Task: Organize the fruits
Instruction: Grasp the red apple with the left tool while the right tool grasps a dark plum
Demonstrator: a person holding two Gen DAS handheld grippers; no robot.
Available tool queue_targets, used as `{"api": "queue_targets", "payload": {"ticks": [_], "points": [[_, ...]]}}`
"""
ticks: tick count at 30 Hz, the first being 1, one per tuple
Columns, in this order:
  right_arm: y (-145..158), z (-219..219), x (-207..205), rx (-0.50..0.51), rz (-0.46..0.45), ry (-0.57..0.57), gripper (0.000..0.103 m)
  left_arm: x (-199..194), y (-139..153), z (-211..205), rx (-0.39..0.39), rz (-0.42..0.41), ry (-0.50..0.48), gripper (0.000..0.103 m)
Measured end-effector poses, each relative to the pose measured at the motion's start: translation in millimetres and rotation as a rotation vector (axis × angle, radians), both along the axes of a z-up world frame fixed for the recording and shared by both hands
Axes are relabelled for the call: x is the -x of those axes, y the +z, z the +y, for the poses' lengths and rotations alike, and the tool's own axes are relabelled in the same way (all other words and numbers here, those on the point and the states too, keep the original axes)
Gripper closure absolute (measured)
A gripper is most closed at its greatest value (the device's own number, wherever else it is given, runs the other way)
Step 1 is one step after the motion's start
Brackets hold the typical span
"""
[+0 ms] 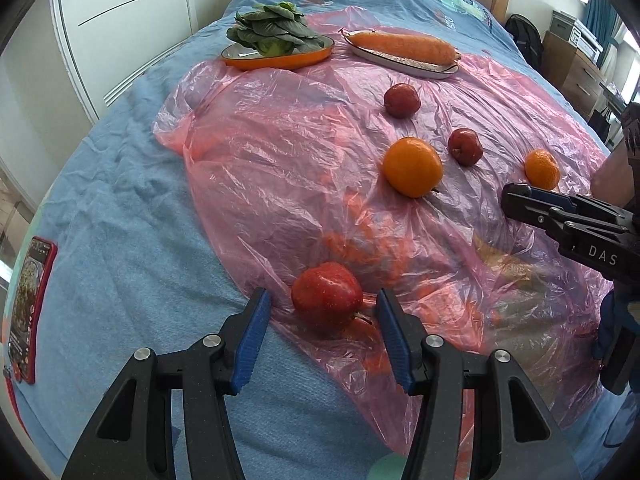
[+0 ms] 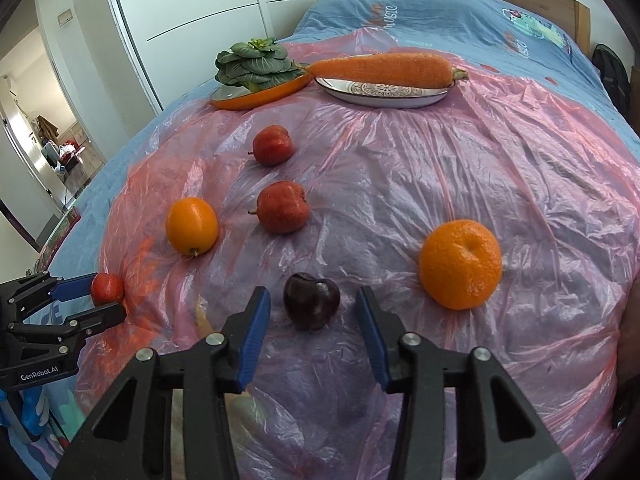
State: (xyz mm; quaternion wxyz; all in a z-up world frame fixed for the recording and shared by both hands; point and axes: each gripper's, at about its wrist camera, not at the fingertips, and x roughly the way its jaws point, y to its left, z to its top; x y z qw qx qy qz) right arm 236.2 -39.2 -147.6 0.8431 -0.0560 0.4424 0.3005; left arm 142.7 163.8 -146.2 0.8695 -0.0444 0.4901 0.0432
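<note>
A pink plastic sheet (image 2: 460, 168) covers the blue bed (image 1: 120, 240), and fruit lies on it. The left gripper (image 1: 320, 308) has its blue fingers spread on each side of a red apple (image 1: 326, 294), not touching it. The right gripper (image 2: 312, 312) has its fingers apart around a dark plum (image 2: 311, 300), with gaps on both sides. A big orange (image 2: 460, 264) sits just beside. Two more red apples and a smaller orange (image 2: 192, 226) lie farther back. Behind them, greens (image 2: 254, 66) sit on an orange plate (image 2: 240, 100) and a carrot (image 2: 380, 70) on a white plate (image 2: 360, 98).
</note>
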Motion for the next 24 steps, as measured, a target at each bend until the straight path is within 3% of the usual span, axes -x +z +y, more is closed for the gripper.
{"api": "queue_targets", "payload": {"ticks": [4,9,15,20,24], "points": [[-1.8,4.8,0.6,0.003,-0.005,0.009,0.076,-0.9,-3.4,3.4,0.020,0.002,0.003,0.056],[-4.0,7.4,1.0,0.011,-0.012,0.016,0.078,-1.3,-7.1,5.5,0.039,0.000,0.002,0.058],[-6.4,6.9,0.4,0.010,-0.013,0.015,0.081,-0.9,-8.3,6.5,0.053,-0.008,0.005,0.072],[-6.5,7.1,0.4,0.009,-0.013,0.015,0.081,0.2,-8.2,6.3,0.051,-0.018,0.006,0.072],[-6.8,6.9,0.0,0.008,-0.013,0.013,0.088,2.2,-6.2,5.5,0.044,-0.030,0.008,0.072]]}}
